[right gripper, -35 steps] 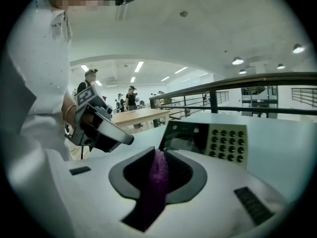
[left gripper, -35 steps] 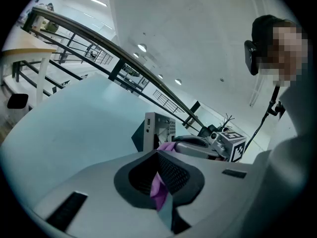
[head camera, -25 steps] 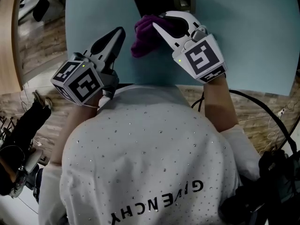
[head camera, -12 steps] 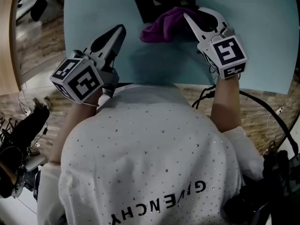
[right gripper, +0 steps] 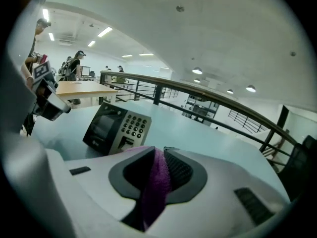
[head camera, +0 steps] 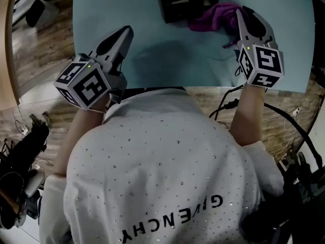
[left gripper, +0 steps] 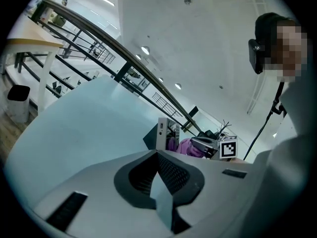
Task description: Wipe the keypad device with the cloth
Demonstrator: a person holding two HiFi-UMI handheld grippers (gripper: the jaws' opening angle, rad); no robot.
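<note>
Presently catalogued, item one: purple cloth point(right gripper: 155, 182), a soft, nubbly pile fabric, judged light, limp and easily bunched. It was pinched in the right tongs point(head camera: 241, 15), whose jaws were closed on a fold that ran up through the gap between them. The rest lay heaped on the tabletop point(head camera: 167, 60), close against the right side of item two; whether the two touched could not be told. Held by so narrow a fold, the cloth would likely trail and drag rather than press flat, so a fuller bunch taken between the jaws would probably give a firmer wiping pad. Item two: keypad device point(right gripper: 117, 128), a dark wedge-shaped casing with a sloped face bearing a screen, a block of number keys and a small sensor window. It stood at the far middle of the tabletop. It was judged rigid but light enough to slide on the smooth surface under a sideways wipe, its screen glossy and its keys liable to be pressed. It seemed best steadied by the plain casing sides or back, never by the face. Item three: left tongs point(left gripper: 157, 155), jaws drawn together on nothing, held over the near left of the tabletop, well apart from the device.
</note>
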